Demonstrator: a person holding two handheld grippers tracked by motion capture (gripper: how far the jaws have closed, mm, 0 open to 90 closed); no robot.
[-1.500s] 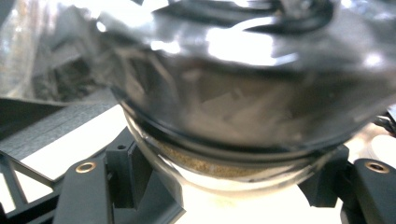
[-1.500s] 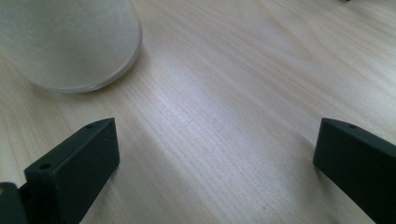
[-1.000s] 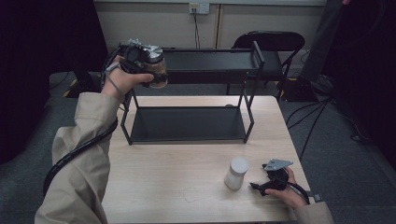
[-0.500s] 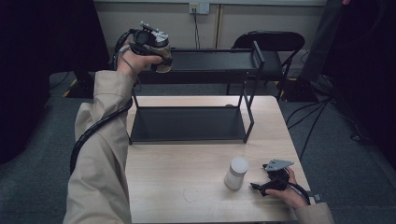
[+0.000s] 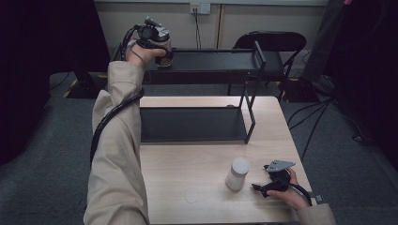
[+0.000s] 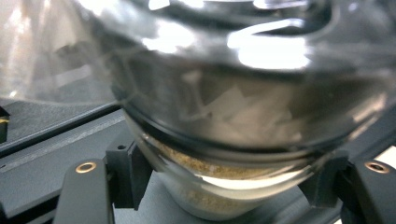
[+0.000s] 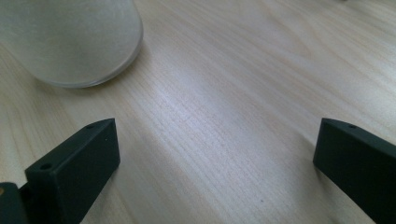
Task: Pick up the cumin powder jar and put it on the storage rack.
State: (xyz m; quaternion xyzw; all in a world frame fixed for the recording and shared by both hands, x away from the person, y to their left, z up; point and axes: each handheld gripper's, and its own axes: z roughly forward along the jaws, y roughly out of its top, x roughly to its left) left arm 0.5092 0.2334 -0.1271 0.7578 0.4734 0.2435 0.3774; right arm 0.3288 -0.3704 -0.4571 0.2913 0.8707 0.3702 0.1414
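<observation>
My left gripper (image 5: 162,48) is shut on a clear glass jar (image 5: 164,54) with brown grains in its bottom. It holds the jar at the left end of the black rack's top shelf (image 5: 211,63); whether the jar touches the shelf I cannot tell. In the left gripper view the glass jar (image 6: 224,116) sits pinched between both jaws, close to the lens. My right gripper (image 5: 263,187) rests open on the wooden table (image 5: 187,173), just right of a white frosted jar (image 5: 237,173). The white frosted jar (image 7: 70,42) stands beyond the left jaw, apart from it.
The black two-level rack has a lower shelf (image 5: 192,124) on the table's far half and upright posts (image 5: 248,103) at its right end. A faint round mark (image 5: 191,195) lies on the table near the front. A black chair (image 5: 272,42) stands behind the rack.
My left hand has carried the glass jar rightward and farther back, from beyond the rack's left end to over the top shelf. The right gripper has stayed still.
</observation>
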